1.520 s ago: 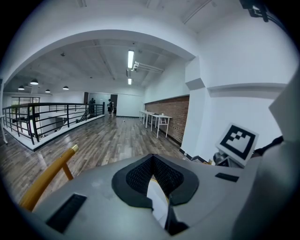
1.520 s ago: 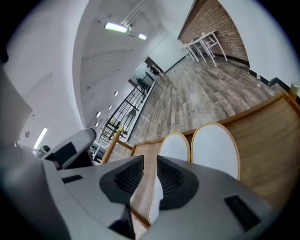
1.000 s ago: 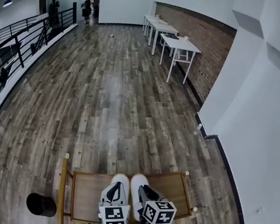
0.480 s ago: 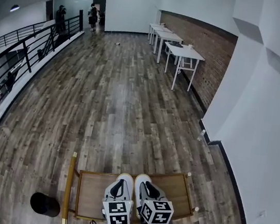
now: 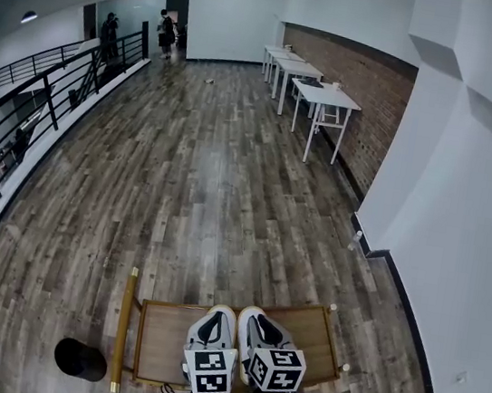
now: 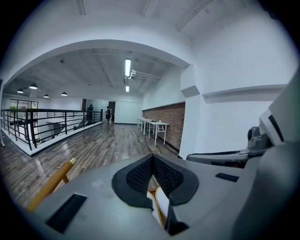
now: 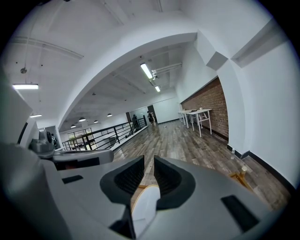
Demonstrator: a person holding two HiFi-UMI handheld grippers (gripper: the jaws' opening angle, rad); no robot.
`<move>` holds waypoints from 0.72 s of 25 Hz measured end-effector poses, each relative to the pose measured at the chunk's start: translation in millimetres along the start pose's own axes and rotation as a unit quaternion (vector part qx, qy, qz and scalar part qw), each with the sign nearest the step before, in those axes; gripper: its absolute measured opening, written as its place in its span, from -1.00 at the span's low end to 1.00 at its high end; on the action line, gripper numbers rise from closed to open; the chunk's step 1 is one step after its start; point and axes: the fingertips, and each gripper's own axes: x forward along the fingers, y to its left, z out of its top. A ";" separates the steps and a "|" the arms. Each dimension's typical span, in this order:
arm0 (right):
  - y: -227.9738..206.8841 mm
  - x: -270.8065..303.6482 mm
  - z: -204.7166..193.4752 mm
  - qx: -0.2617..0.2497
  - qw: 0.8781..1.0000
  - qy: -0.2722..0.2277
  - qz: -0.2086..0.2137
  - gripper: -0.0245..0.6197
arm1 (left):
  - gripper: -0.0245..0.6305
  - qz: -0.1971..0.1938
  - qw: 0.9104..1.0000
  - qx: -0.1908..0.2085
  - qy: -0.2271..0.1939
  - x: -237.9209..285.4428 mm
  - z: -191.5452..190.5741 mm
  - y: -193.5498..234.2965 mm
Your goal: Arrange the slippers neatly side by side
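Two white slippers with grey insoles lie side by side on a low wooden cart (image 5: pixel 166 335) at the bottom of the head view: the left slipper (image 5: pixel 211 323) and the right slipper (image 5: pixel 256 327). My left gripper (image 5: pixel 208 348) hovers at the left slipper's heel. In the left gripper view its tips (image 6: pixel 153 157) touch, and the white slipper (image 6: pixel 158 200) shows below them. My right gripper (image 5: pixel 262 347) is at the right slipper's heel. Its pads (image 7: pixel 148 163) stand slightly apart with floor showing between, and the slipper (image 7: pixel 145 202) lies just below.
The cart has a golden handle bar (image 5: pixel 124 328) on its left, with a black round object (image 5: pixel 80 358) on the floor beside it. White tables (image 5: pixel 320 97) line the brick wall at right. A black railing (image 5: pixel 20 112) runs along the left. People stand far off (image 5: pixel 166 28).
The head view has shifted a little, so the cart and slippers sit slightly lower and further right in it. Both grippers stay at the slippers' heels.
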 end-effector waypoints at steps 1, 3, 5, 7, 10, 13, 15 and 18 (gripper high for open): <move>-0.3 -0.1 0.4 -0.001 1.000 0.000 0.001 -0.73 | -0.93 0.000 1.000 0.000 -0.001 -0.1 0.5 -0.3; -1.8 -0.3 0.5 -0.004 1.000 0.000 0.003 -0.73 | -0.93 0.002 1.000 0.000 -0.003 0.2 1.3 -0.9; -2.6 -0.8 0.3 -0.005 1.000 0.001 0.003 -0.73 | -0.93 0.003 1.000 0.000 -0.002 0.1 1.4 -1.4; -2.2 -1.9 -1.2 -0.007 1.000 0.004 0.004 -0.73 | -0.93 0.004 1.000 -0.002 -0.002 -1.1 0.9 -1.6; -0.8 -4.7 -5.5 -0.009 1.000 0.007 0.003 -0.77 | -0.93 0.006 1.000 -0.005 -0.001 -4.3 -1.6 -1.7; 0.1 -5.7 -8.2 -0.009 1.000 0.009 0.003 -0.80 | -0.93 0.006 1.000 -0.004 -0.001 -6.1 -3.1 -2.2; -0.2 -6.4 -8.8 -0.009 1.000 0.010 0.004 -0.80 | -0.93 0.007 1.000 -0.003 -0.001 -6.5 -3.5 -3.8; -0.7 -8.1 -8.2 -0.010 1.000 0.010 0.004 -0.80 | -0.93 0.006 1.000 -0.003 -0.001 -7.4 -2.7 -6.3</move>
